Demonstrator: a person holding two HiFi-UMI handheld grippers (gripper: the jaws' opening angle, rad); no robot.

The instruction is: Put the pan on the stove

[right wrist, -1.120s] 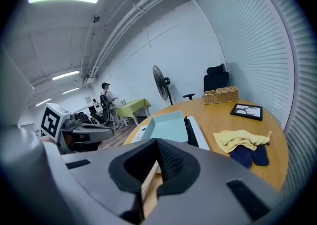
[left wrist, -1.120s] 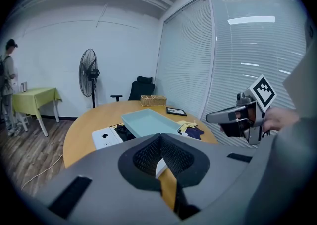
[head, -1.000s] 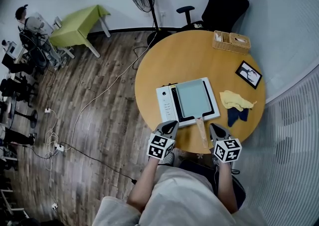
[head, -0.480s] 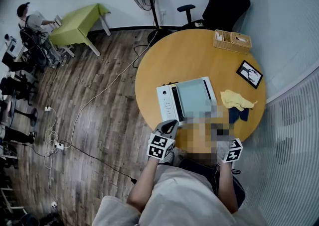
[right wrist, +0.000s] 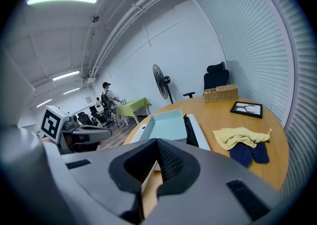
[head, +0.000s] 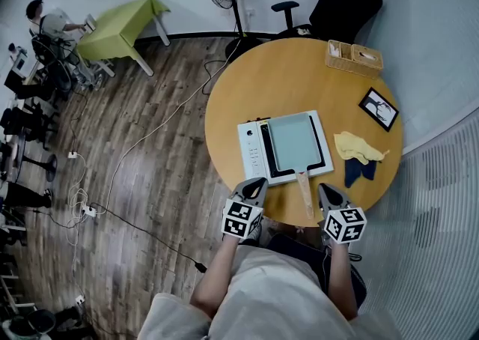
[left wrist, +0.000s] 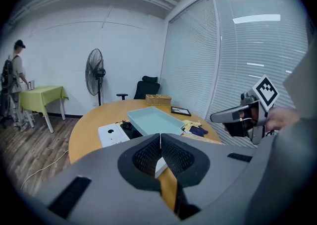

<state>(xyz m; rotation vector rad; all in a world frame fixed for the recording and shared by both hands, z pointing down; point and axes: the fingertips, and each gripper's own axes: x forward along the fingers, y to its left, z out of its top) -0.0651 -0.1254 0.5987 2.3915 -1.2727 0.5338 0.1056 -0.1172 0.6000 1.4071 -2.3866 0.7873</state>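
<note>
**A:** So, where's the pan point(head: 292, 144) sitting?

**B:** It's flat on the stove point(head: 252, 153), at twelve o'clock from me. Its wooden handle point(head: 305, 195) points to six o'clock, between my grippers. My left gripper point(head: 253, 184) and right gripper point(head: 328, 192) are both pressed together, holding nothing.

**A:** How will it handle?

**B:** Stiff, shallow, probably light. I'd pinch the handle close to the pan's body.

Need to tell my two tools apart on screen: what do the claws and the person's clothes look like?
They match: the left claw and right claw each have a grey tapered body, black textured pads and a white cube with black square markers at the rear. No cables show. The person wears light beige clothes.
</note>
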